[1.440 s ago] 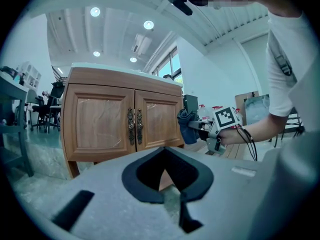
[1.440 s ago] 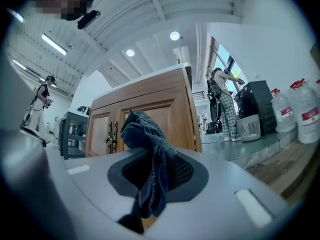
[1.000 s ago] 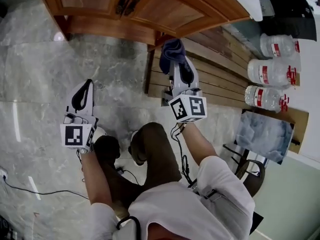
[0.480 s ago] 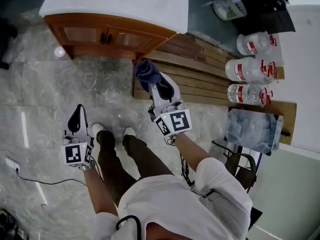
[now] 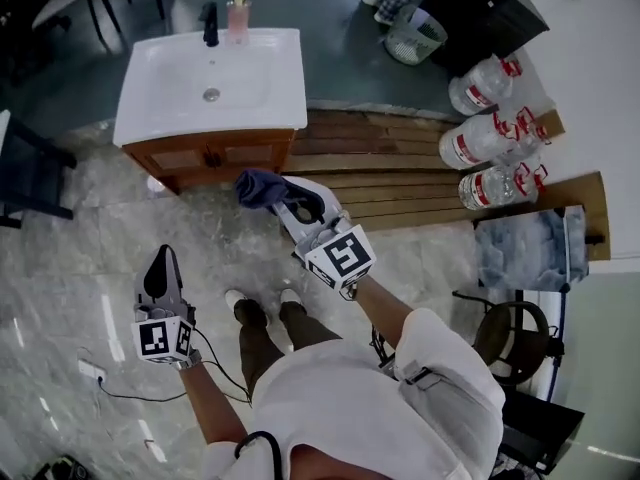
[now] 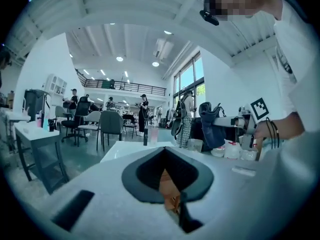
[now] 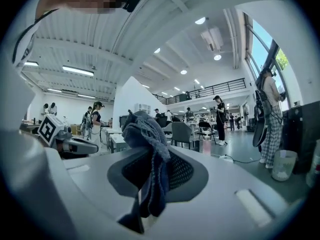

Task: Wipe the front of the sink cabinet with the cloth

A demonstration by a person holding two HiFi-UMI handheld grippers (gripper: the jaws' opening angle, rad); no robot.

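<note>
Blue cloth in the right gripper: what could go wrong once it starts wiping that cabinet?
1. The blue cloth is pinched in the right gripper with a loose bunch sticking out. Rubbing it on the wooden sink cabinet might tug it free.
2. A black cable trails beside the person's shoes. Stepping closer could snag it.

The person wears a white shirt (image 5: pixel 350 408) and dark trousers (image 5: pixel 262 343). The left gripper (image 5: pixel 161 258) and right gripper (image 5: pixel 285 198) are white shells with black-lined jaws (each carries a marker cube (image 5: pixel 340 256) of black-and-white squares).
</note>
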